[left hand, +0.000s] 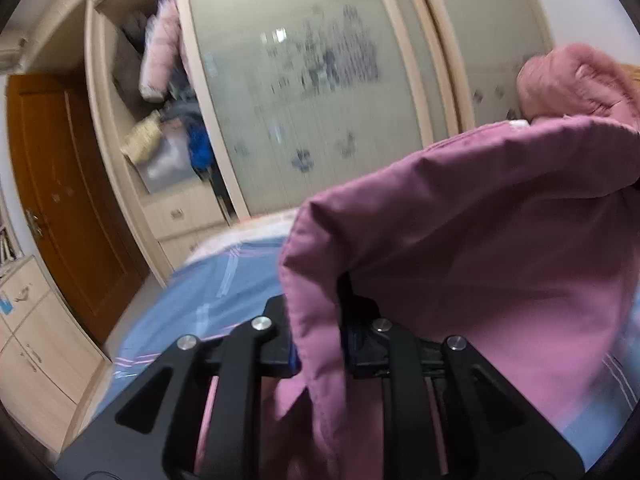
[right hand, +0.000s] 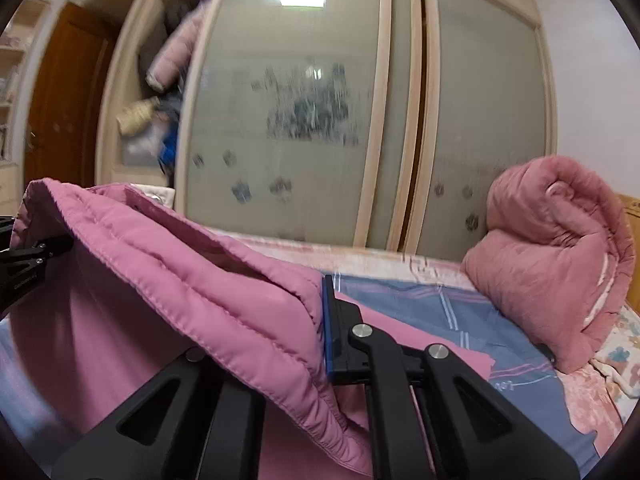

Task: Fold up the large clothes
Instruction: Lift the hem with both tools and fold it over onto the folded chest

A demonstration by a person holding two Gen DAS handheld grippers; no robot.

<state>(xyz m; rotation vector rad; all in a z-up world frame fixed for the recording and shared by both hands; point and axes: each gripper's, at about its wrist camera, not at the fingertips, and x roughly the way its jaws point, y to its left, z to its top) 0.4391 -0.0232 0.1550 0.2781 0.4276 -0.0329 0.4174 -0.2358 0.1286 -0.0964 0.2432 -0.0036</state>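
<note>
A large pink quilted garment hangs lifted above the bed, stretched between both grippers. My left gripper is shut on one edge of it, and the fabric drapes over its fingers. In the right wrist view the same garment runs from my right gripper, shut on its padded hem, across to the left gripper at the far left edge. The right gripper's left finger is hidden under the cloth, while the blue pad of the right finger shows against the hem.
The bed has a blue striped sheet. A rolled pink quilt sits at its right end. Behind the bed stands a wardrobe with frosted sliding doors, with clothes piled in an open section. A brown door and a low cabinet are on the left.
</note>
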